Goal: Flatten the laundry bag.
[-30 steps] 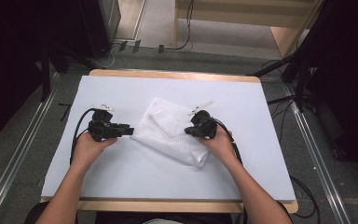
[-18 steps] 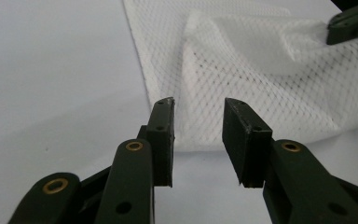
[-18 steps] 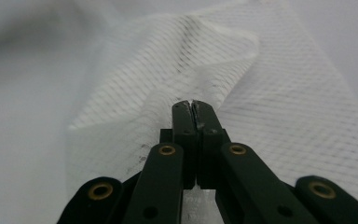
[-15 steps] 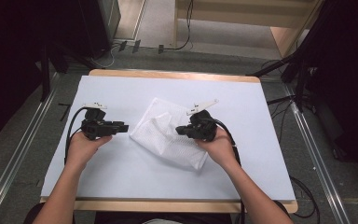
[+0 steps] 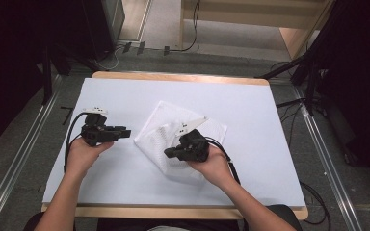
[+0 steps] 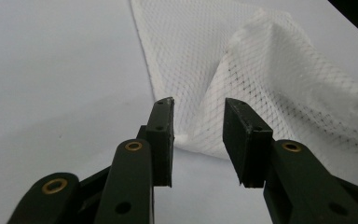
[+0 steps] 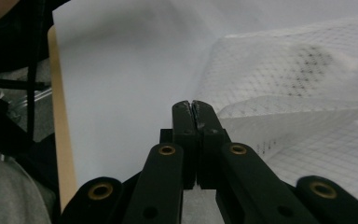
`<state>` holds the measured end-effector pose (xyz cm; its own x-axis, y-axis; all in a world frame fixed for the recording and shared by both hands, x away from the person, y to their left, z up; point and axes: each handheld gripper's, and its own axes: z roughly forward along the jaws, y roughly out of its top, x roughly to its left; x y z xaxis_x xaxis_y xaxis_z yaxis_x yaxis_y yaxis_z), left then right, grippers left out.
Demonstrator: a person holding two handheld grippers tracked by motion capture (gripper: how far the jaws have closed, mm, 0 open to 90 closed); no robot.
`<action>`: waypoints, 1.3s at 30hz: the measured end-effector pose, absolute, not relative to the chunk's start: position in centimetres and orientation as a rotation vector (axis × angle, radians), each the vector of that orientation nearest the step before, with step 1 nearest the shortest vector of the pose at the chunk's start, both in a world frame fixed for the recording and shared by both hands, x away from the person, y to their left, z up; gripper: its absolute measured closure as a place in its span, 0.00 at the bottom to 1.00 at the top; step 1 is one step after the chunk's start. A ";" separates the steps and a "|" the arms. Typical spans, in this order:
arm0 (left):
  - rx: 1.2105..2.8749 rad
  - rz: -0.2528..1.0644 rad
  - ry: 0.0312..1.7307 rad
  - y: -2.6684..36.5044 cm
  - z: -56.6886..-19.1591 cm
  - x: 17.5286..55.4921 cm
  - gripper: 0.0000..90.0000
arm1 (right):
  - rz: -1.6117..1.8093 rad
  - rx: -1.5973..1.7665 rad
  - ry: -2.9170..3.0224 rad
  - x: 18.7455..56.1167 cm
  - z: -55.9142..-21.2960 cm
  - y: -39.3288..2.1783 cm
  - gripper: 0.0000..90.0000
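A white mesh cloth is spread, partly folded, near the middle of the white tabletop. The left tongs are held with jaws apart just beside the cloth's left corner. The right tongs are seen over the cloth, jaws pressed together; whether fabric is pinched cannot be told.
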<state>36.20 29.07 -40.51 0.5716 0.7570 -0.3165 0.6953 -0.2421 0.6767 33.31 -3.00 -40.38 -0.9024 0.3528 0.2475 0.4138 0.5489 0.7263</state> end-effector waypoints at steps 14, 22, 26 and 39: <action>1.980 0.112 1.163 29.4 -40.1 37.1 0.71 | -1.311 -0.587 -2.660 29.0 -40.3 -2.2 1.00; 1.992 0.102 1.186 29.8 -40.5 38.1 0.70 | -1.408 -0.557 -2.646 27.3 -37.9 -2.9 0.83; 1.998 0.100 1.190 29.8 -40.6 38.2 0.69 | -1.448 -0.586 -2.672 27.6 -37.4 -3.9 0.82; 2.056 0.051 1.181 28.4 -42.4 38.9 0.65 | -1.455 -0.777 -2.713 31.2 -39.4 -7.8 0.74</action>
